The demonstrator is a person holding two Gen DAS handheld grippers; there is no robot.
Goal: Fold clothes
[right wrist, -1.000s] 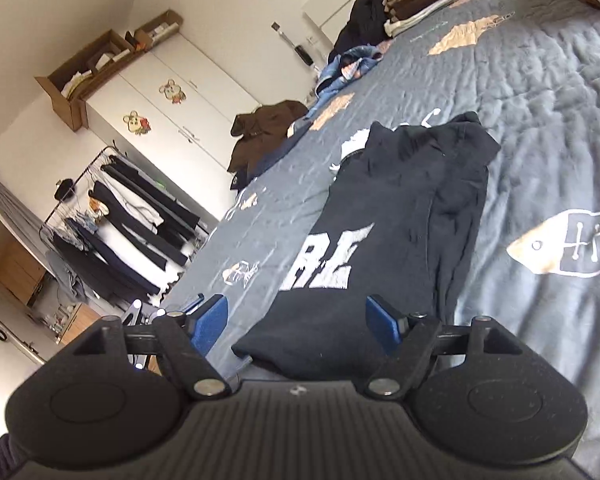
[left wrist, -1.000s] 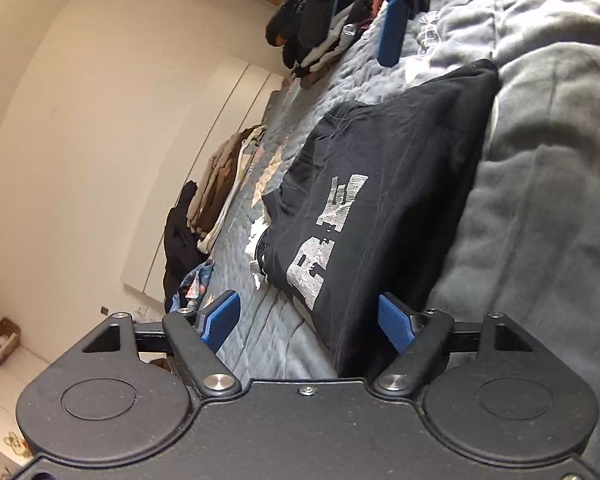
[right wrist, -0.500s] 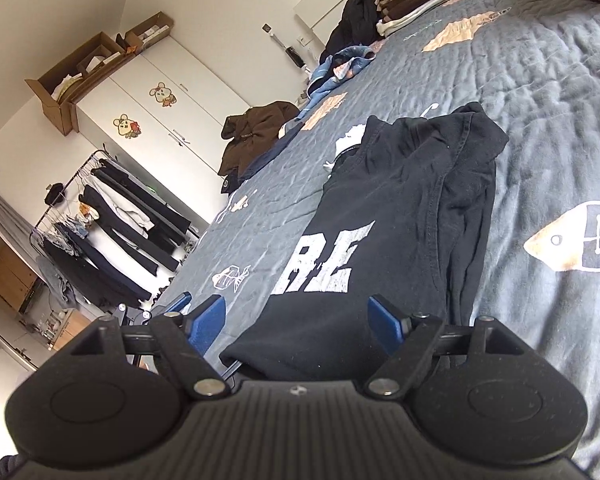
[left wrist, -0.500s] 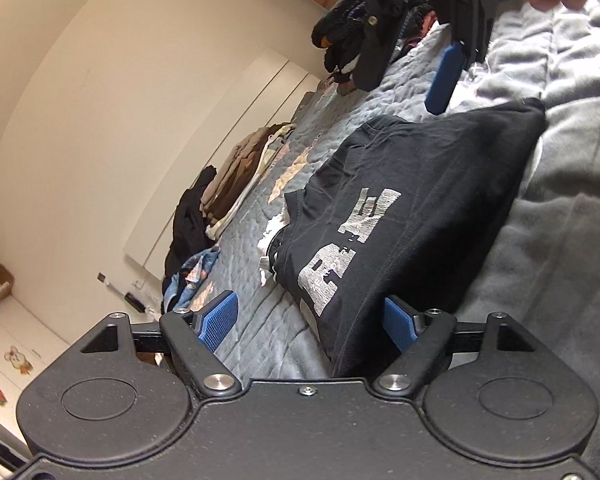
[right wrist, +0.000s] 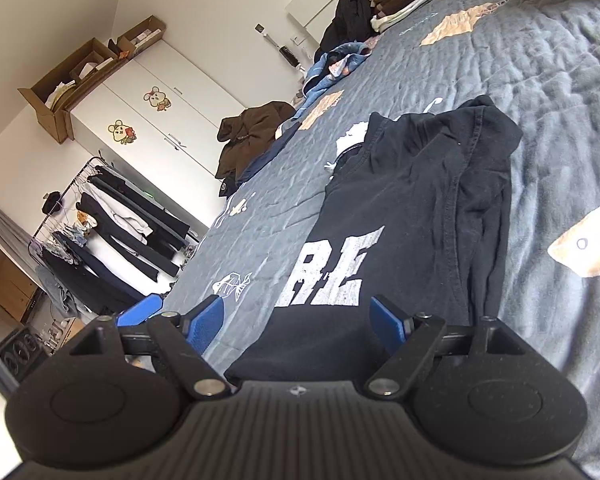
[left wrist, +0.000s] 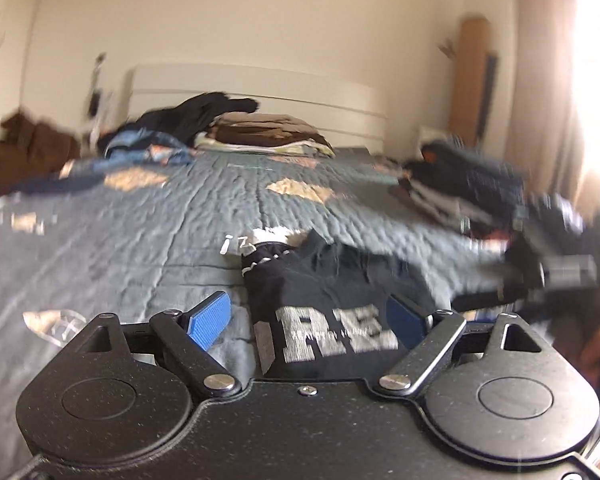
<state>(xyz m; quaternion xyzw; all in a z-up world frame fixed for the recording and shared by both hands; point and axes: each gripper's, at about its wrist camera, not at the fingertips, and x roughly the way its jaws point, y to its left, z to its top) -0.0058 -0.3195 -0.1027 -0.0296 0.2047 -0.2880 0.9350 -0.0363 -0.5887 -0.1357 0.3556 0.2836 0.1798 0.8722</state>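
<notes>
Since the black shirt point(right wrist: 412, 208) ahead of our right fingers point(right wrist: 302, 322) is soft and light, we'd pinch its near hem; both fingers spread empty, left fingers point(left wrist: 308, 316) opening.

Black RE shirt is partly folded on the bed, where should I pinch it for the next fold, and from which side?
Probably the near hem of the black shirt, below the white lettering, coming in low from the near edge of the bed. That edge lies flat and closest, just ahead of the right claw, which is open and empty. The far end is bunched and thick.
</notes>
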